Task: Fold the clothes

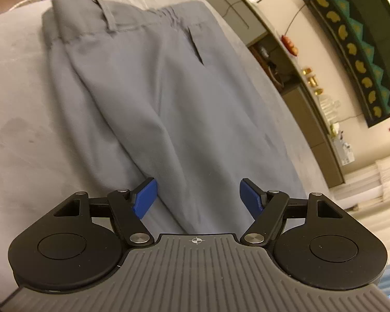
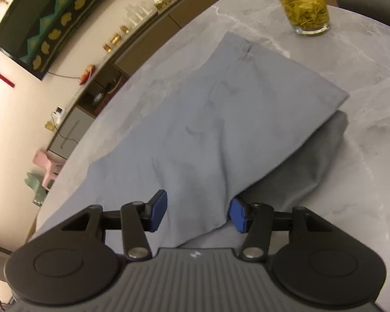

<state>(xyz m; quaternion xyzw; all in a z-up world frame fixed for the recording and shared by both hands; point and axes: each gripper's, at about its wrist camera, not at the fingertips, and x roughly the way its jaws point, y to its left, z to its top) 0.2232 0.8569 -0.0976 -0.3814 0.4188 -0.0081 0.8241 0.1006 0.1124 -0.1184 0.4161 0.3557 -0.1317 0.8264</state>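
While the grey trousers (image 1: 169, 98) lie flat on the grey marbled tabletop (image 1: 20, 119), their long axis runs away from the left wrist camera, with the waistband (image 1: 122, 26) at the far end and the legs coming toward the lens. A belt loop (image 1: 109, 17) and a slit pocket (image 1: 196, 44) show near the waistband. In the right wrist view the trouser legs (image 2: 221, 119) stretch away toward the far side of the table, the upper layer of cloth lying over a darker layer (image 2: 317, 161) that shows along its right edge; the hem end (image 2: 286, 62) is the far one. The left gripper (image 1: 198, 197) hovers over the leg cloth with its blue pads (image 1: 145, 198) spread wide and nothing between them. The right gripper (image 2: 198, 214) is also spread, its pads (image 2: 158, 212) to either side of a raised ridge of cloth; whether they touch it I cannot tell. A glass of green tea (image 2: 305, 5) stands on the table beyond the hem, apart from the cloth. A long sideboard (image 1: 293, 83) runs along the wall behind.
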